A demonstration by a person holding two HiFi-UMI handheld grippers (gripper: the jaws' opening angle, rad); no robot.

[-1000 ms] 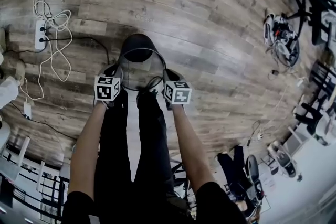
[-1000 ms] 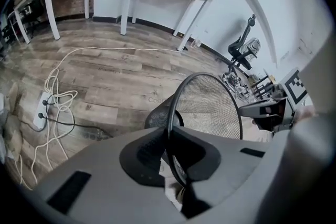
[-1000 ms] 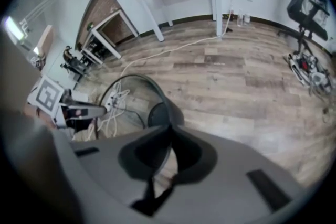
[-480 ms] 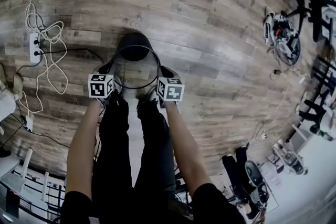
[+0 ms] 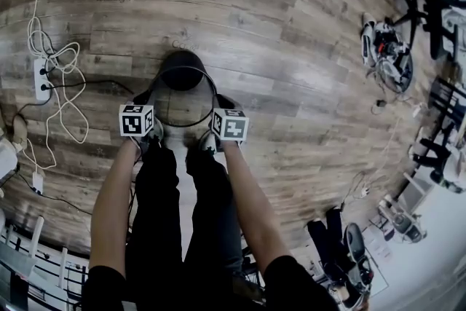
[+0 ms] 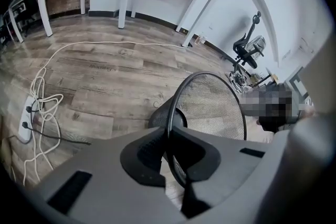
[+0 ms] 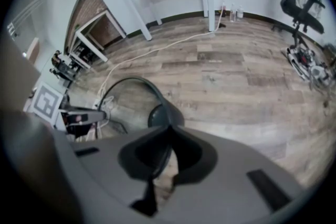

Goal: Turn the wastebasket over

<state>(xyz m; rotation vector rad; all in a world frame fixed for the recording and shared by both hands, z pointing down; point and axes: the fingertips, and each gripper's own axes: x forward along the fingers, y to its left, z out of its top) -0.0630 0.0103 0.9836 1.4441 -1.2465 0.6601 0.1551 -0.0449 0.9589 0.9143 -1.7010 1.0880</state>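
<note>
A black wire-mesh wastebasket (image 5: 182, 73) hangs low over the wood floor, its solid bottom on the far side and its round rim toward me. My left gripper (image 5: 153, 113) is shut on the rim's left side. My right gripper (image 5: 213, 113) is shut on the right side. In the left gripper view the thin rim of the wastebasket (image 6: 215, 107) runs between the pads of the left gripper (image 6: 170, 152). In the right gripper view the wastebasket (image 7: 157, 113) has its rim pinched by the right gripper (image 7: 165, 157). Whether its bottom touches the floor is hidden.
A white power strip with looped cables (image 5: 40, 76) lies on the floor to the left. An office chair base and tangled gear (image 5: 386, 54) sit at the far right. My legs (image 5: 182, 215) stand just behind the basket. White table legs (image 6: 126, 2) stand along the wall.
Both grippers have sunk toward the floor with the basket held between them. Their grip on the rim looks the same.
</note>
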